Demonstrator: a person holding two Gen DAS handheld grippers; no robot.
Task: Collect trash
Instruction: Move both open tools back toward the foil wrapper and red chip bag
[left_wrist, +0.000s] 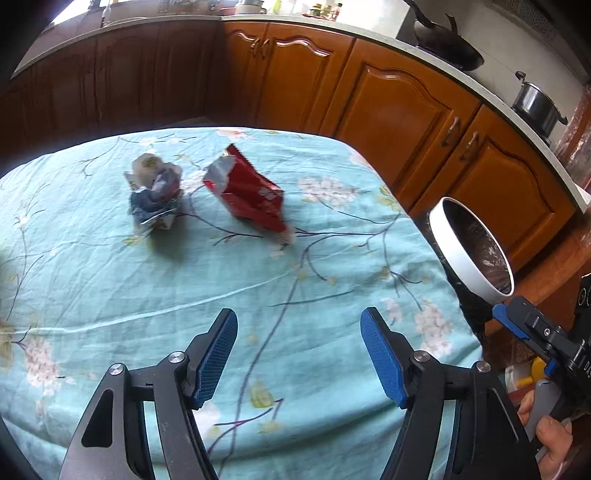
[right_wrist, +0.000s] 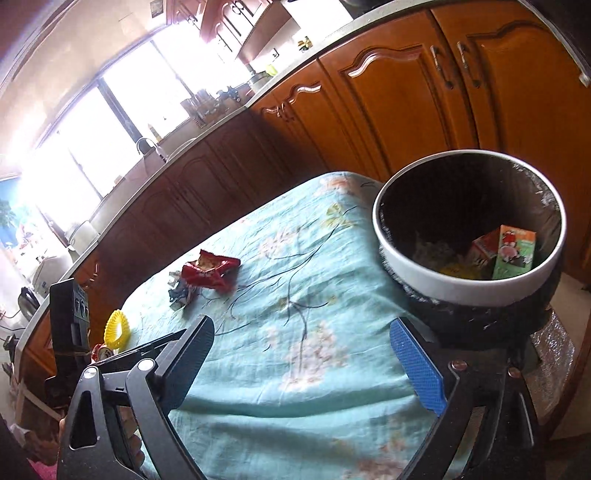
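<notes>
A torn red snack bag (left_wrist: 246, 188) (right_wrist: 211, 272) lies on the teal flowered tablecloth (left_wrist: 184, 280) (right_wrist: 295, 314). Just left of it sits a crumpled blue-and-white wrapper (left_wrist: 156, 192) (right_wrist: 181, 291). My left gripper (left_wrist: 299, 354) hovers open over the near part of the cloth, well short of both, with nothing between its fingers. My right gripper (right_wrist: 306, 365) is open and empty at the table's right edge. Beside it stands a white-rimmed bin (right_wrist: 469, 284) (left_wrist: 461, 254) lined with a black bag. A green carton (right_wrist: 513, 254) and other scraps lie inside.
Wooden kitchen cabinets (left_wrist: 388, 110) (right_wrist: 406, 92) run close behind the table under a pale counter. A pot (left_wrist: 535, 105) and a wok (left_wrist: 447, 44) stand on the stove. A yellow frilled thing (right_wrist: 117, 328) lies at the table's far left. A hand (left_wrist: 546, 432) holds the right gripper.
</notes>
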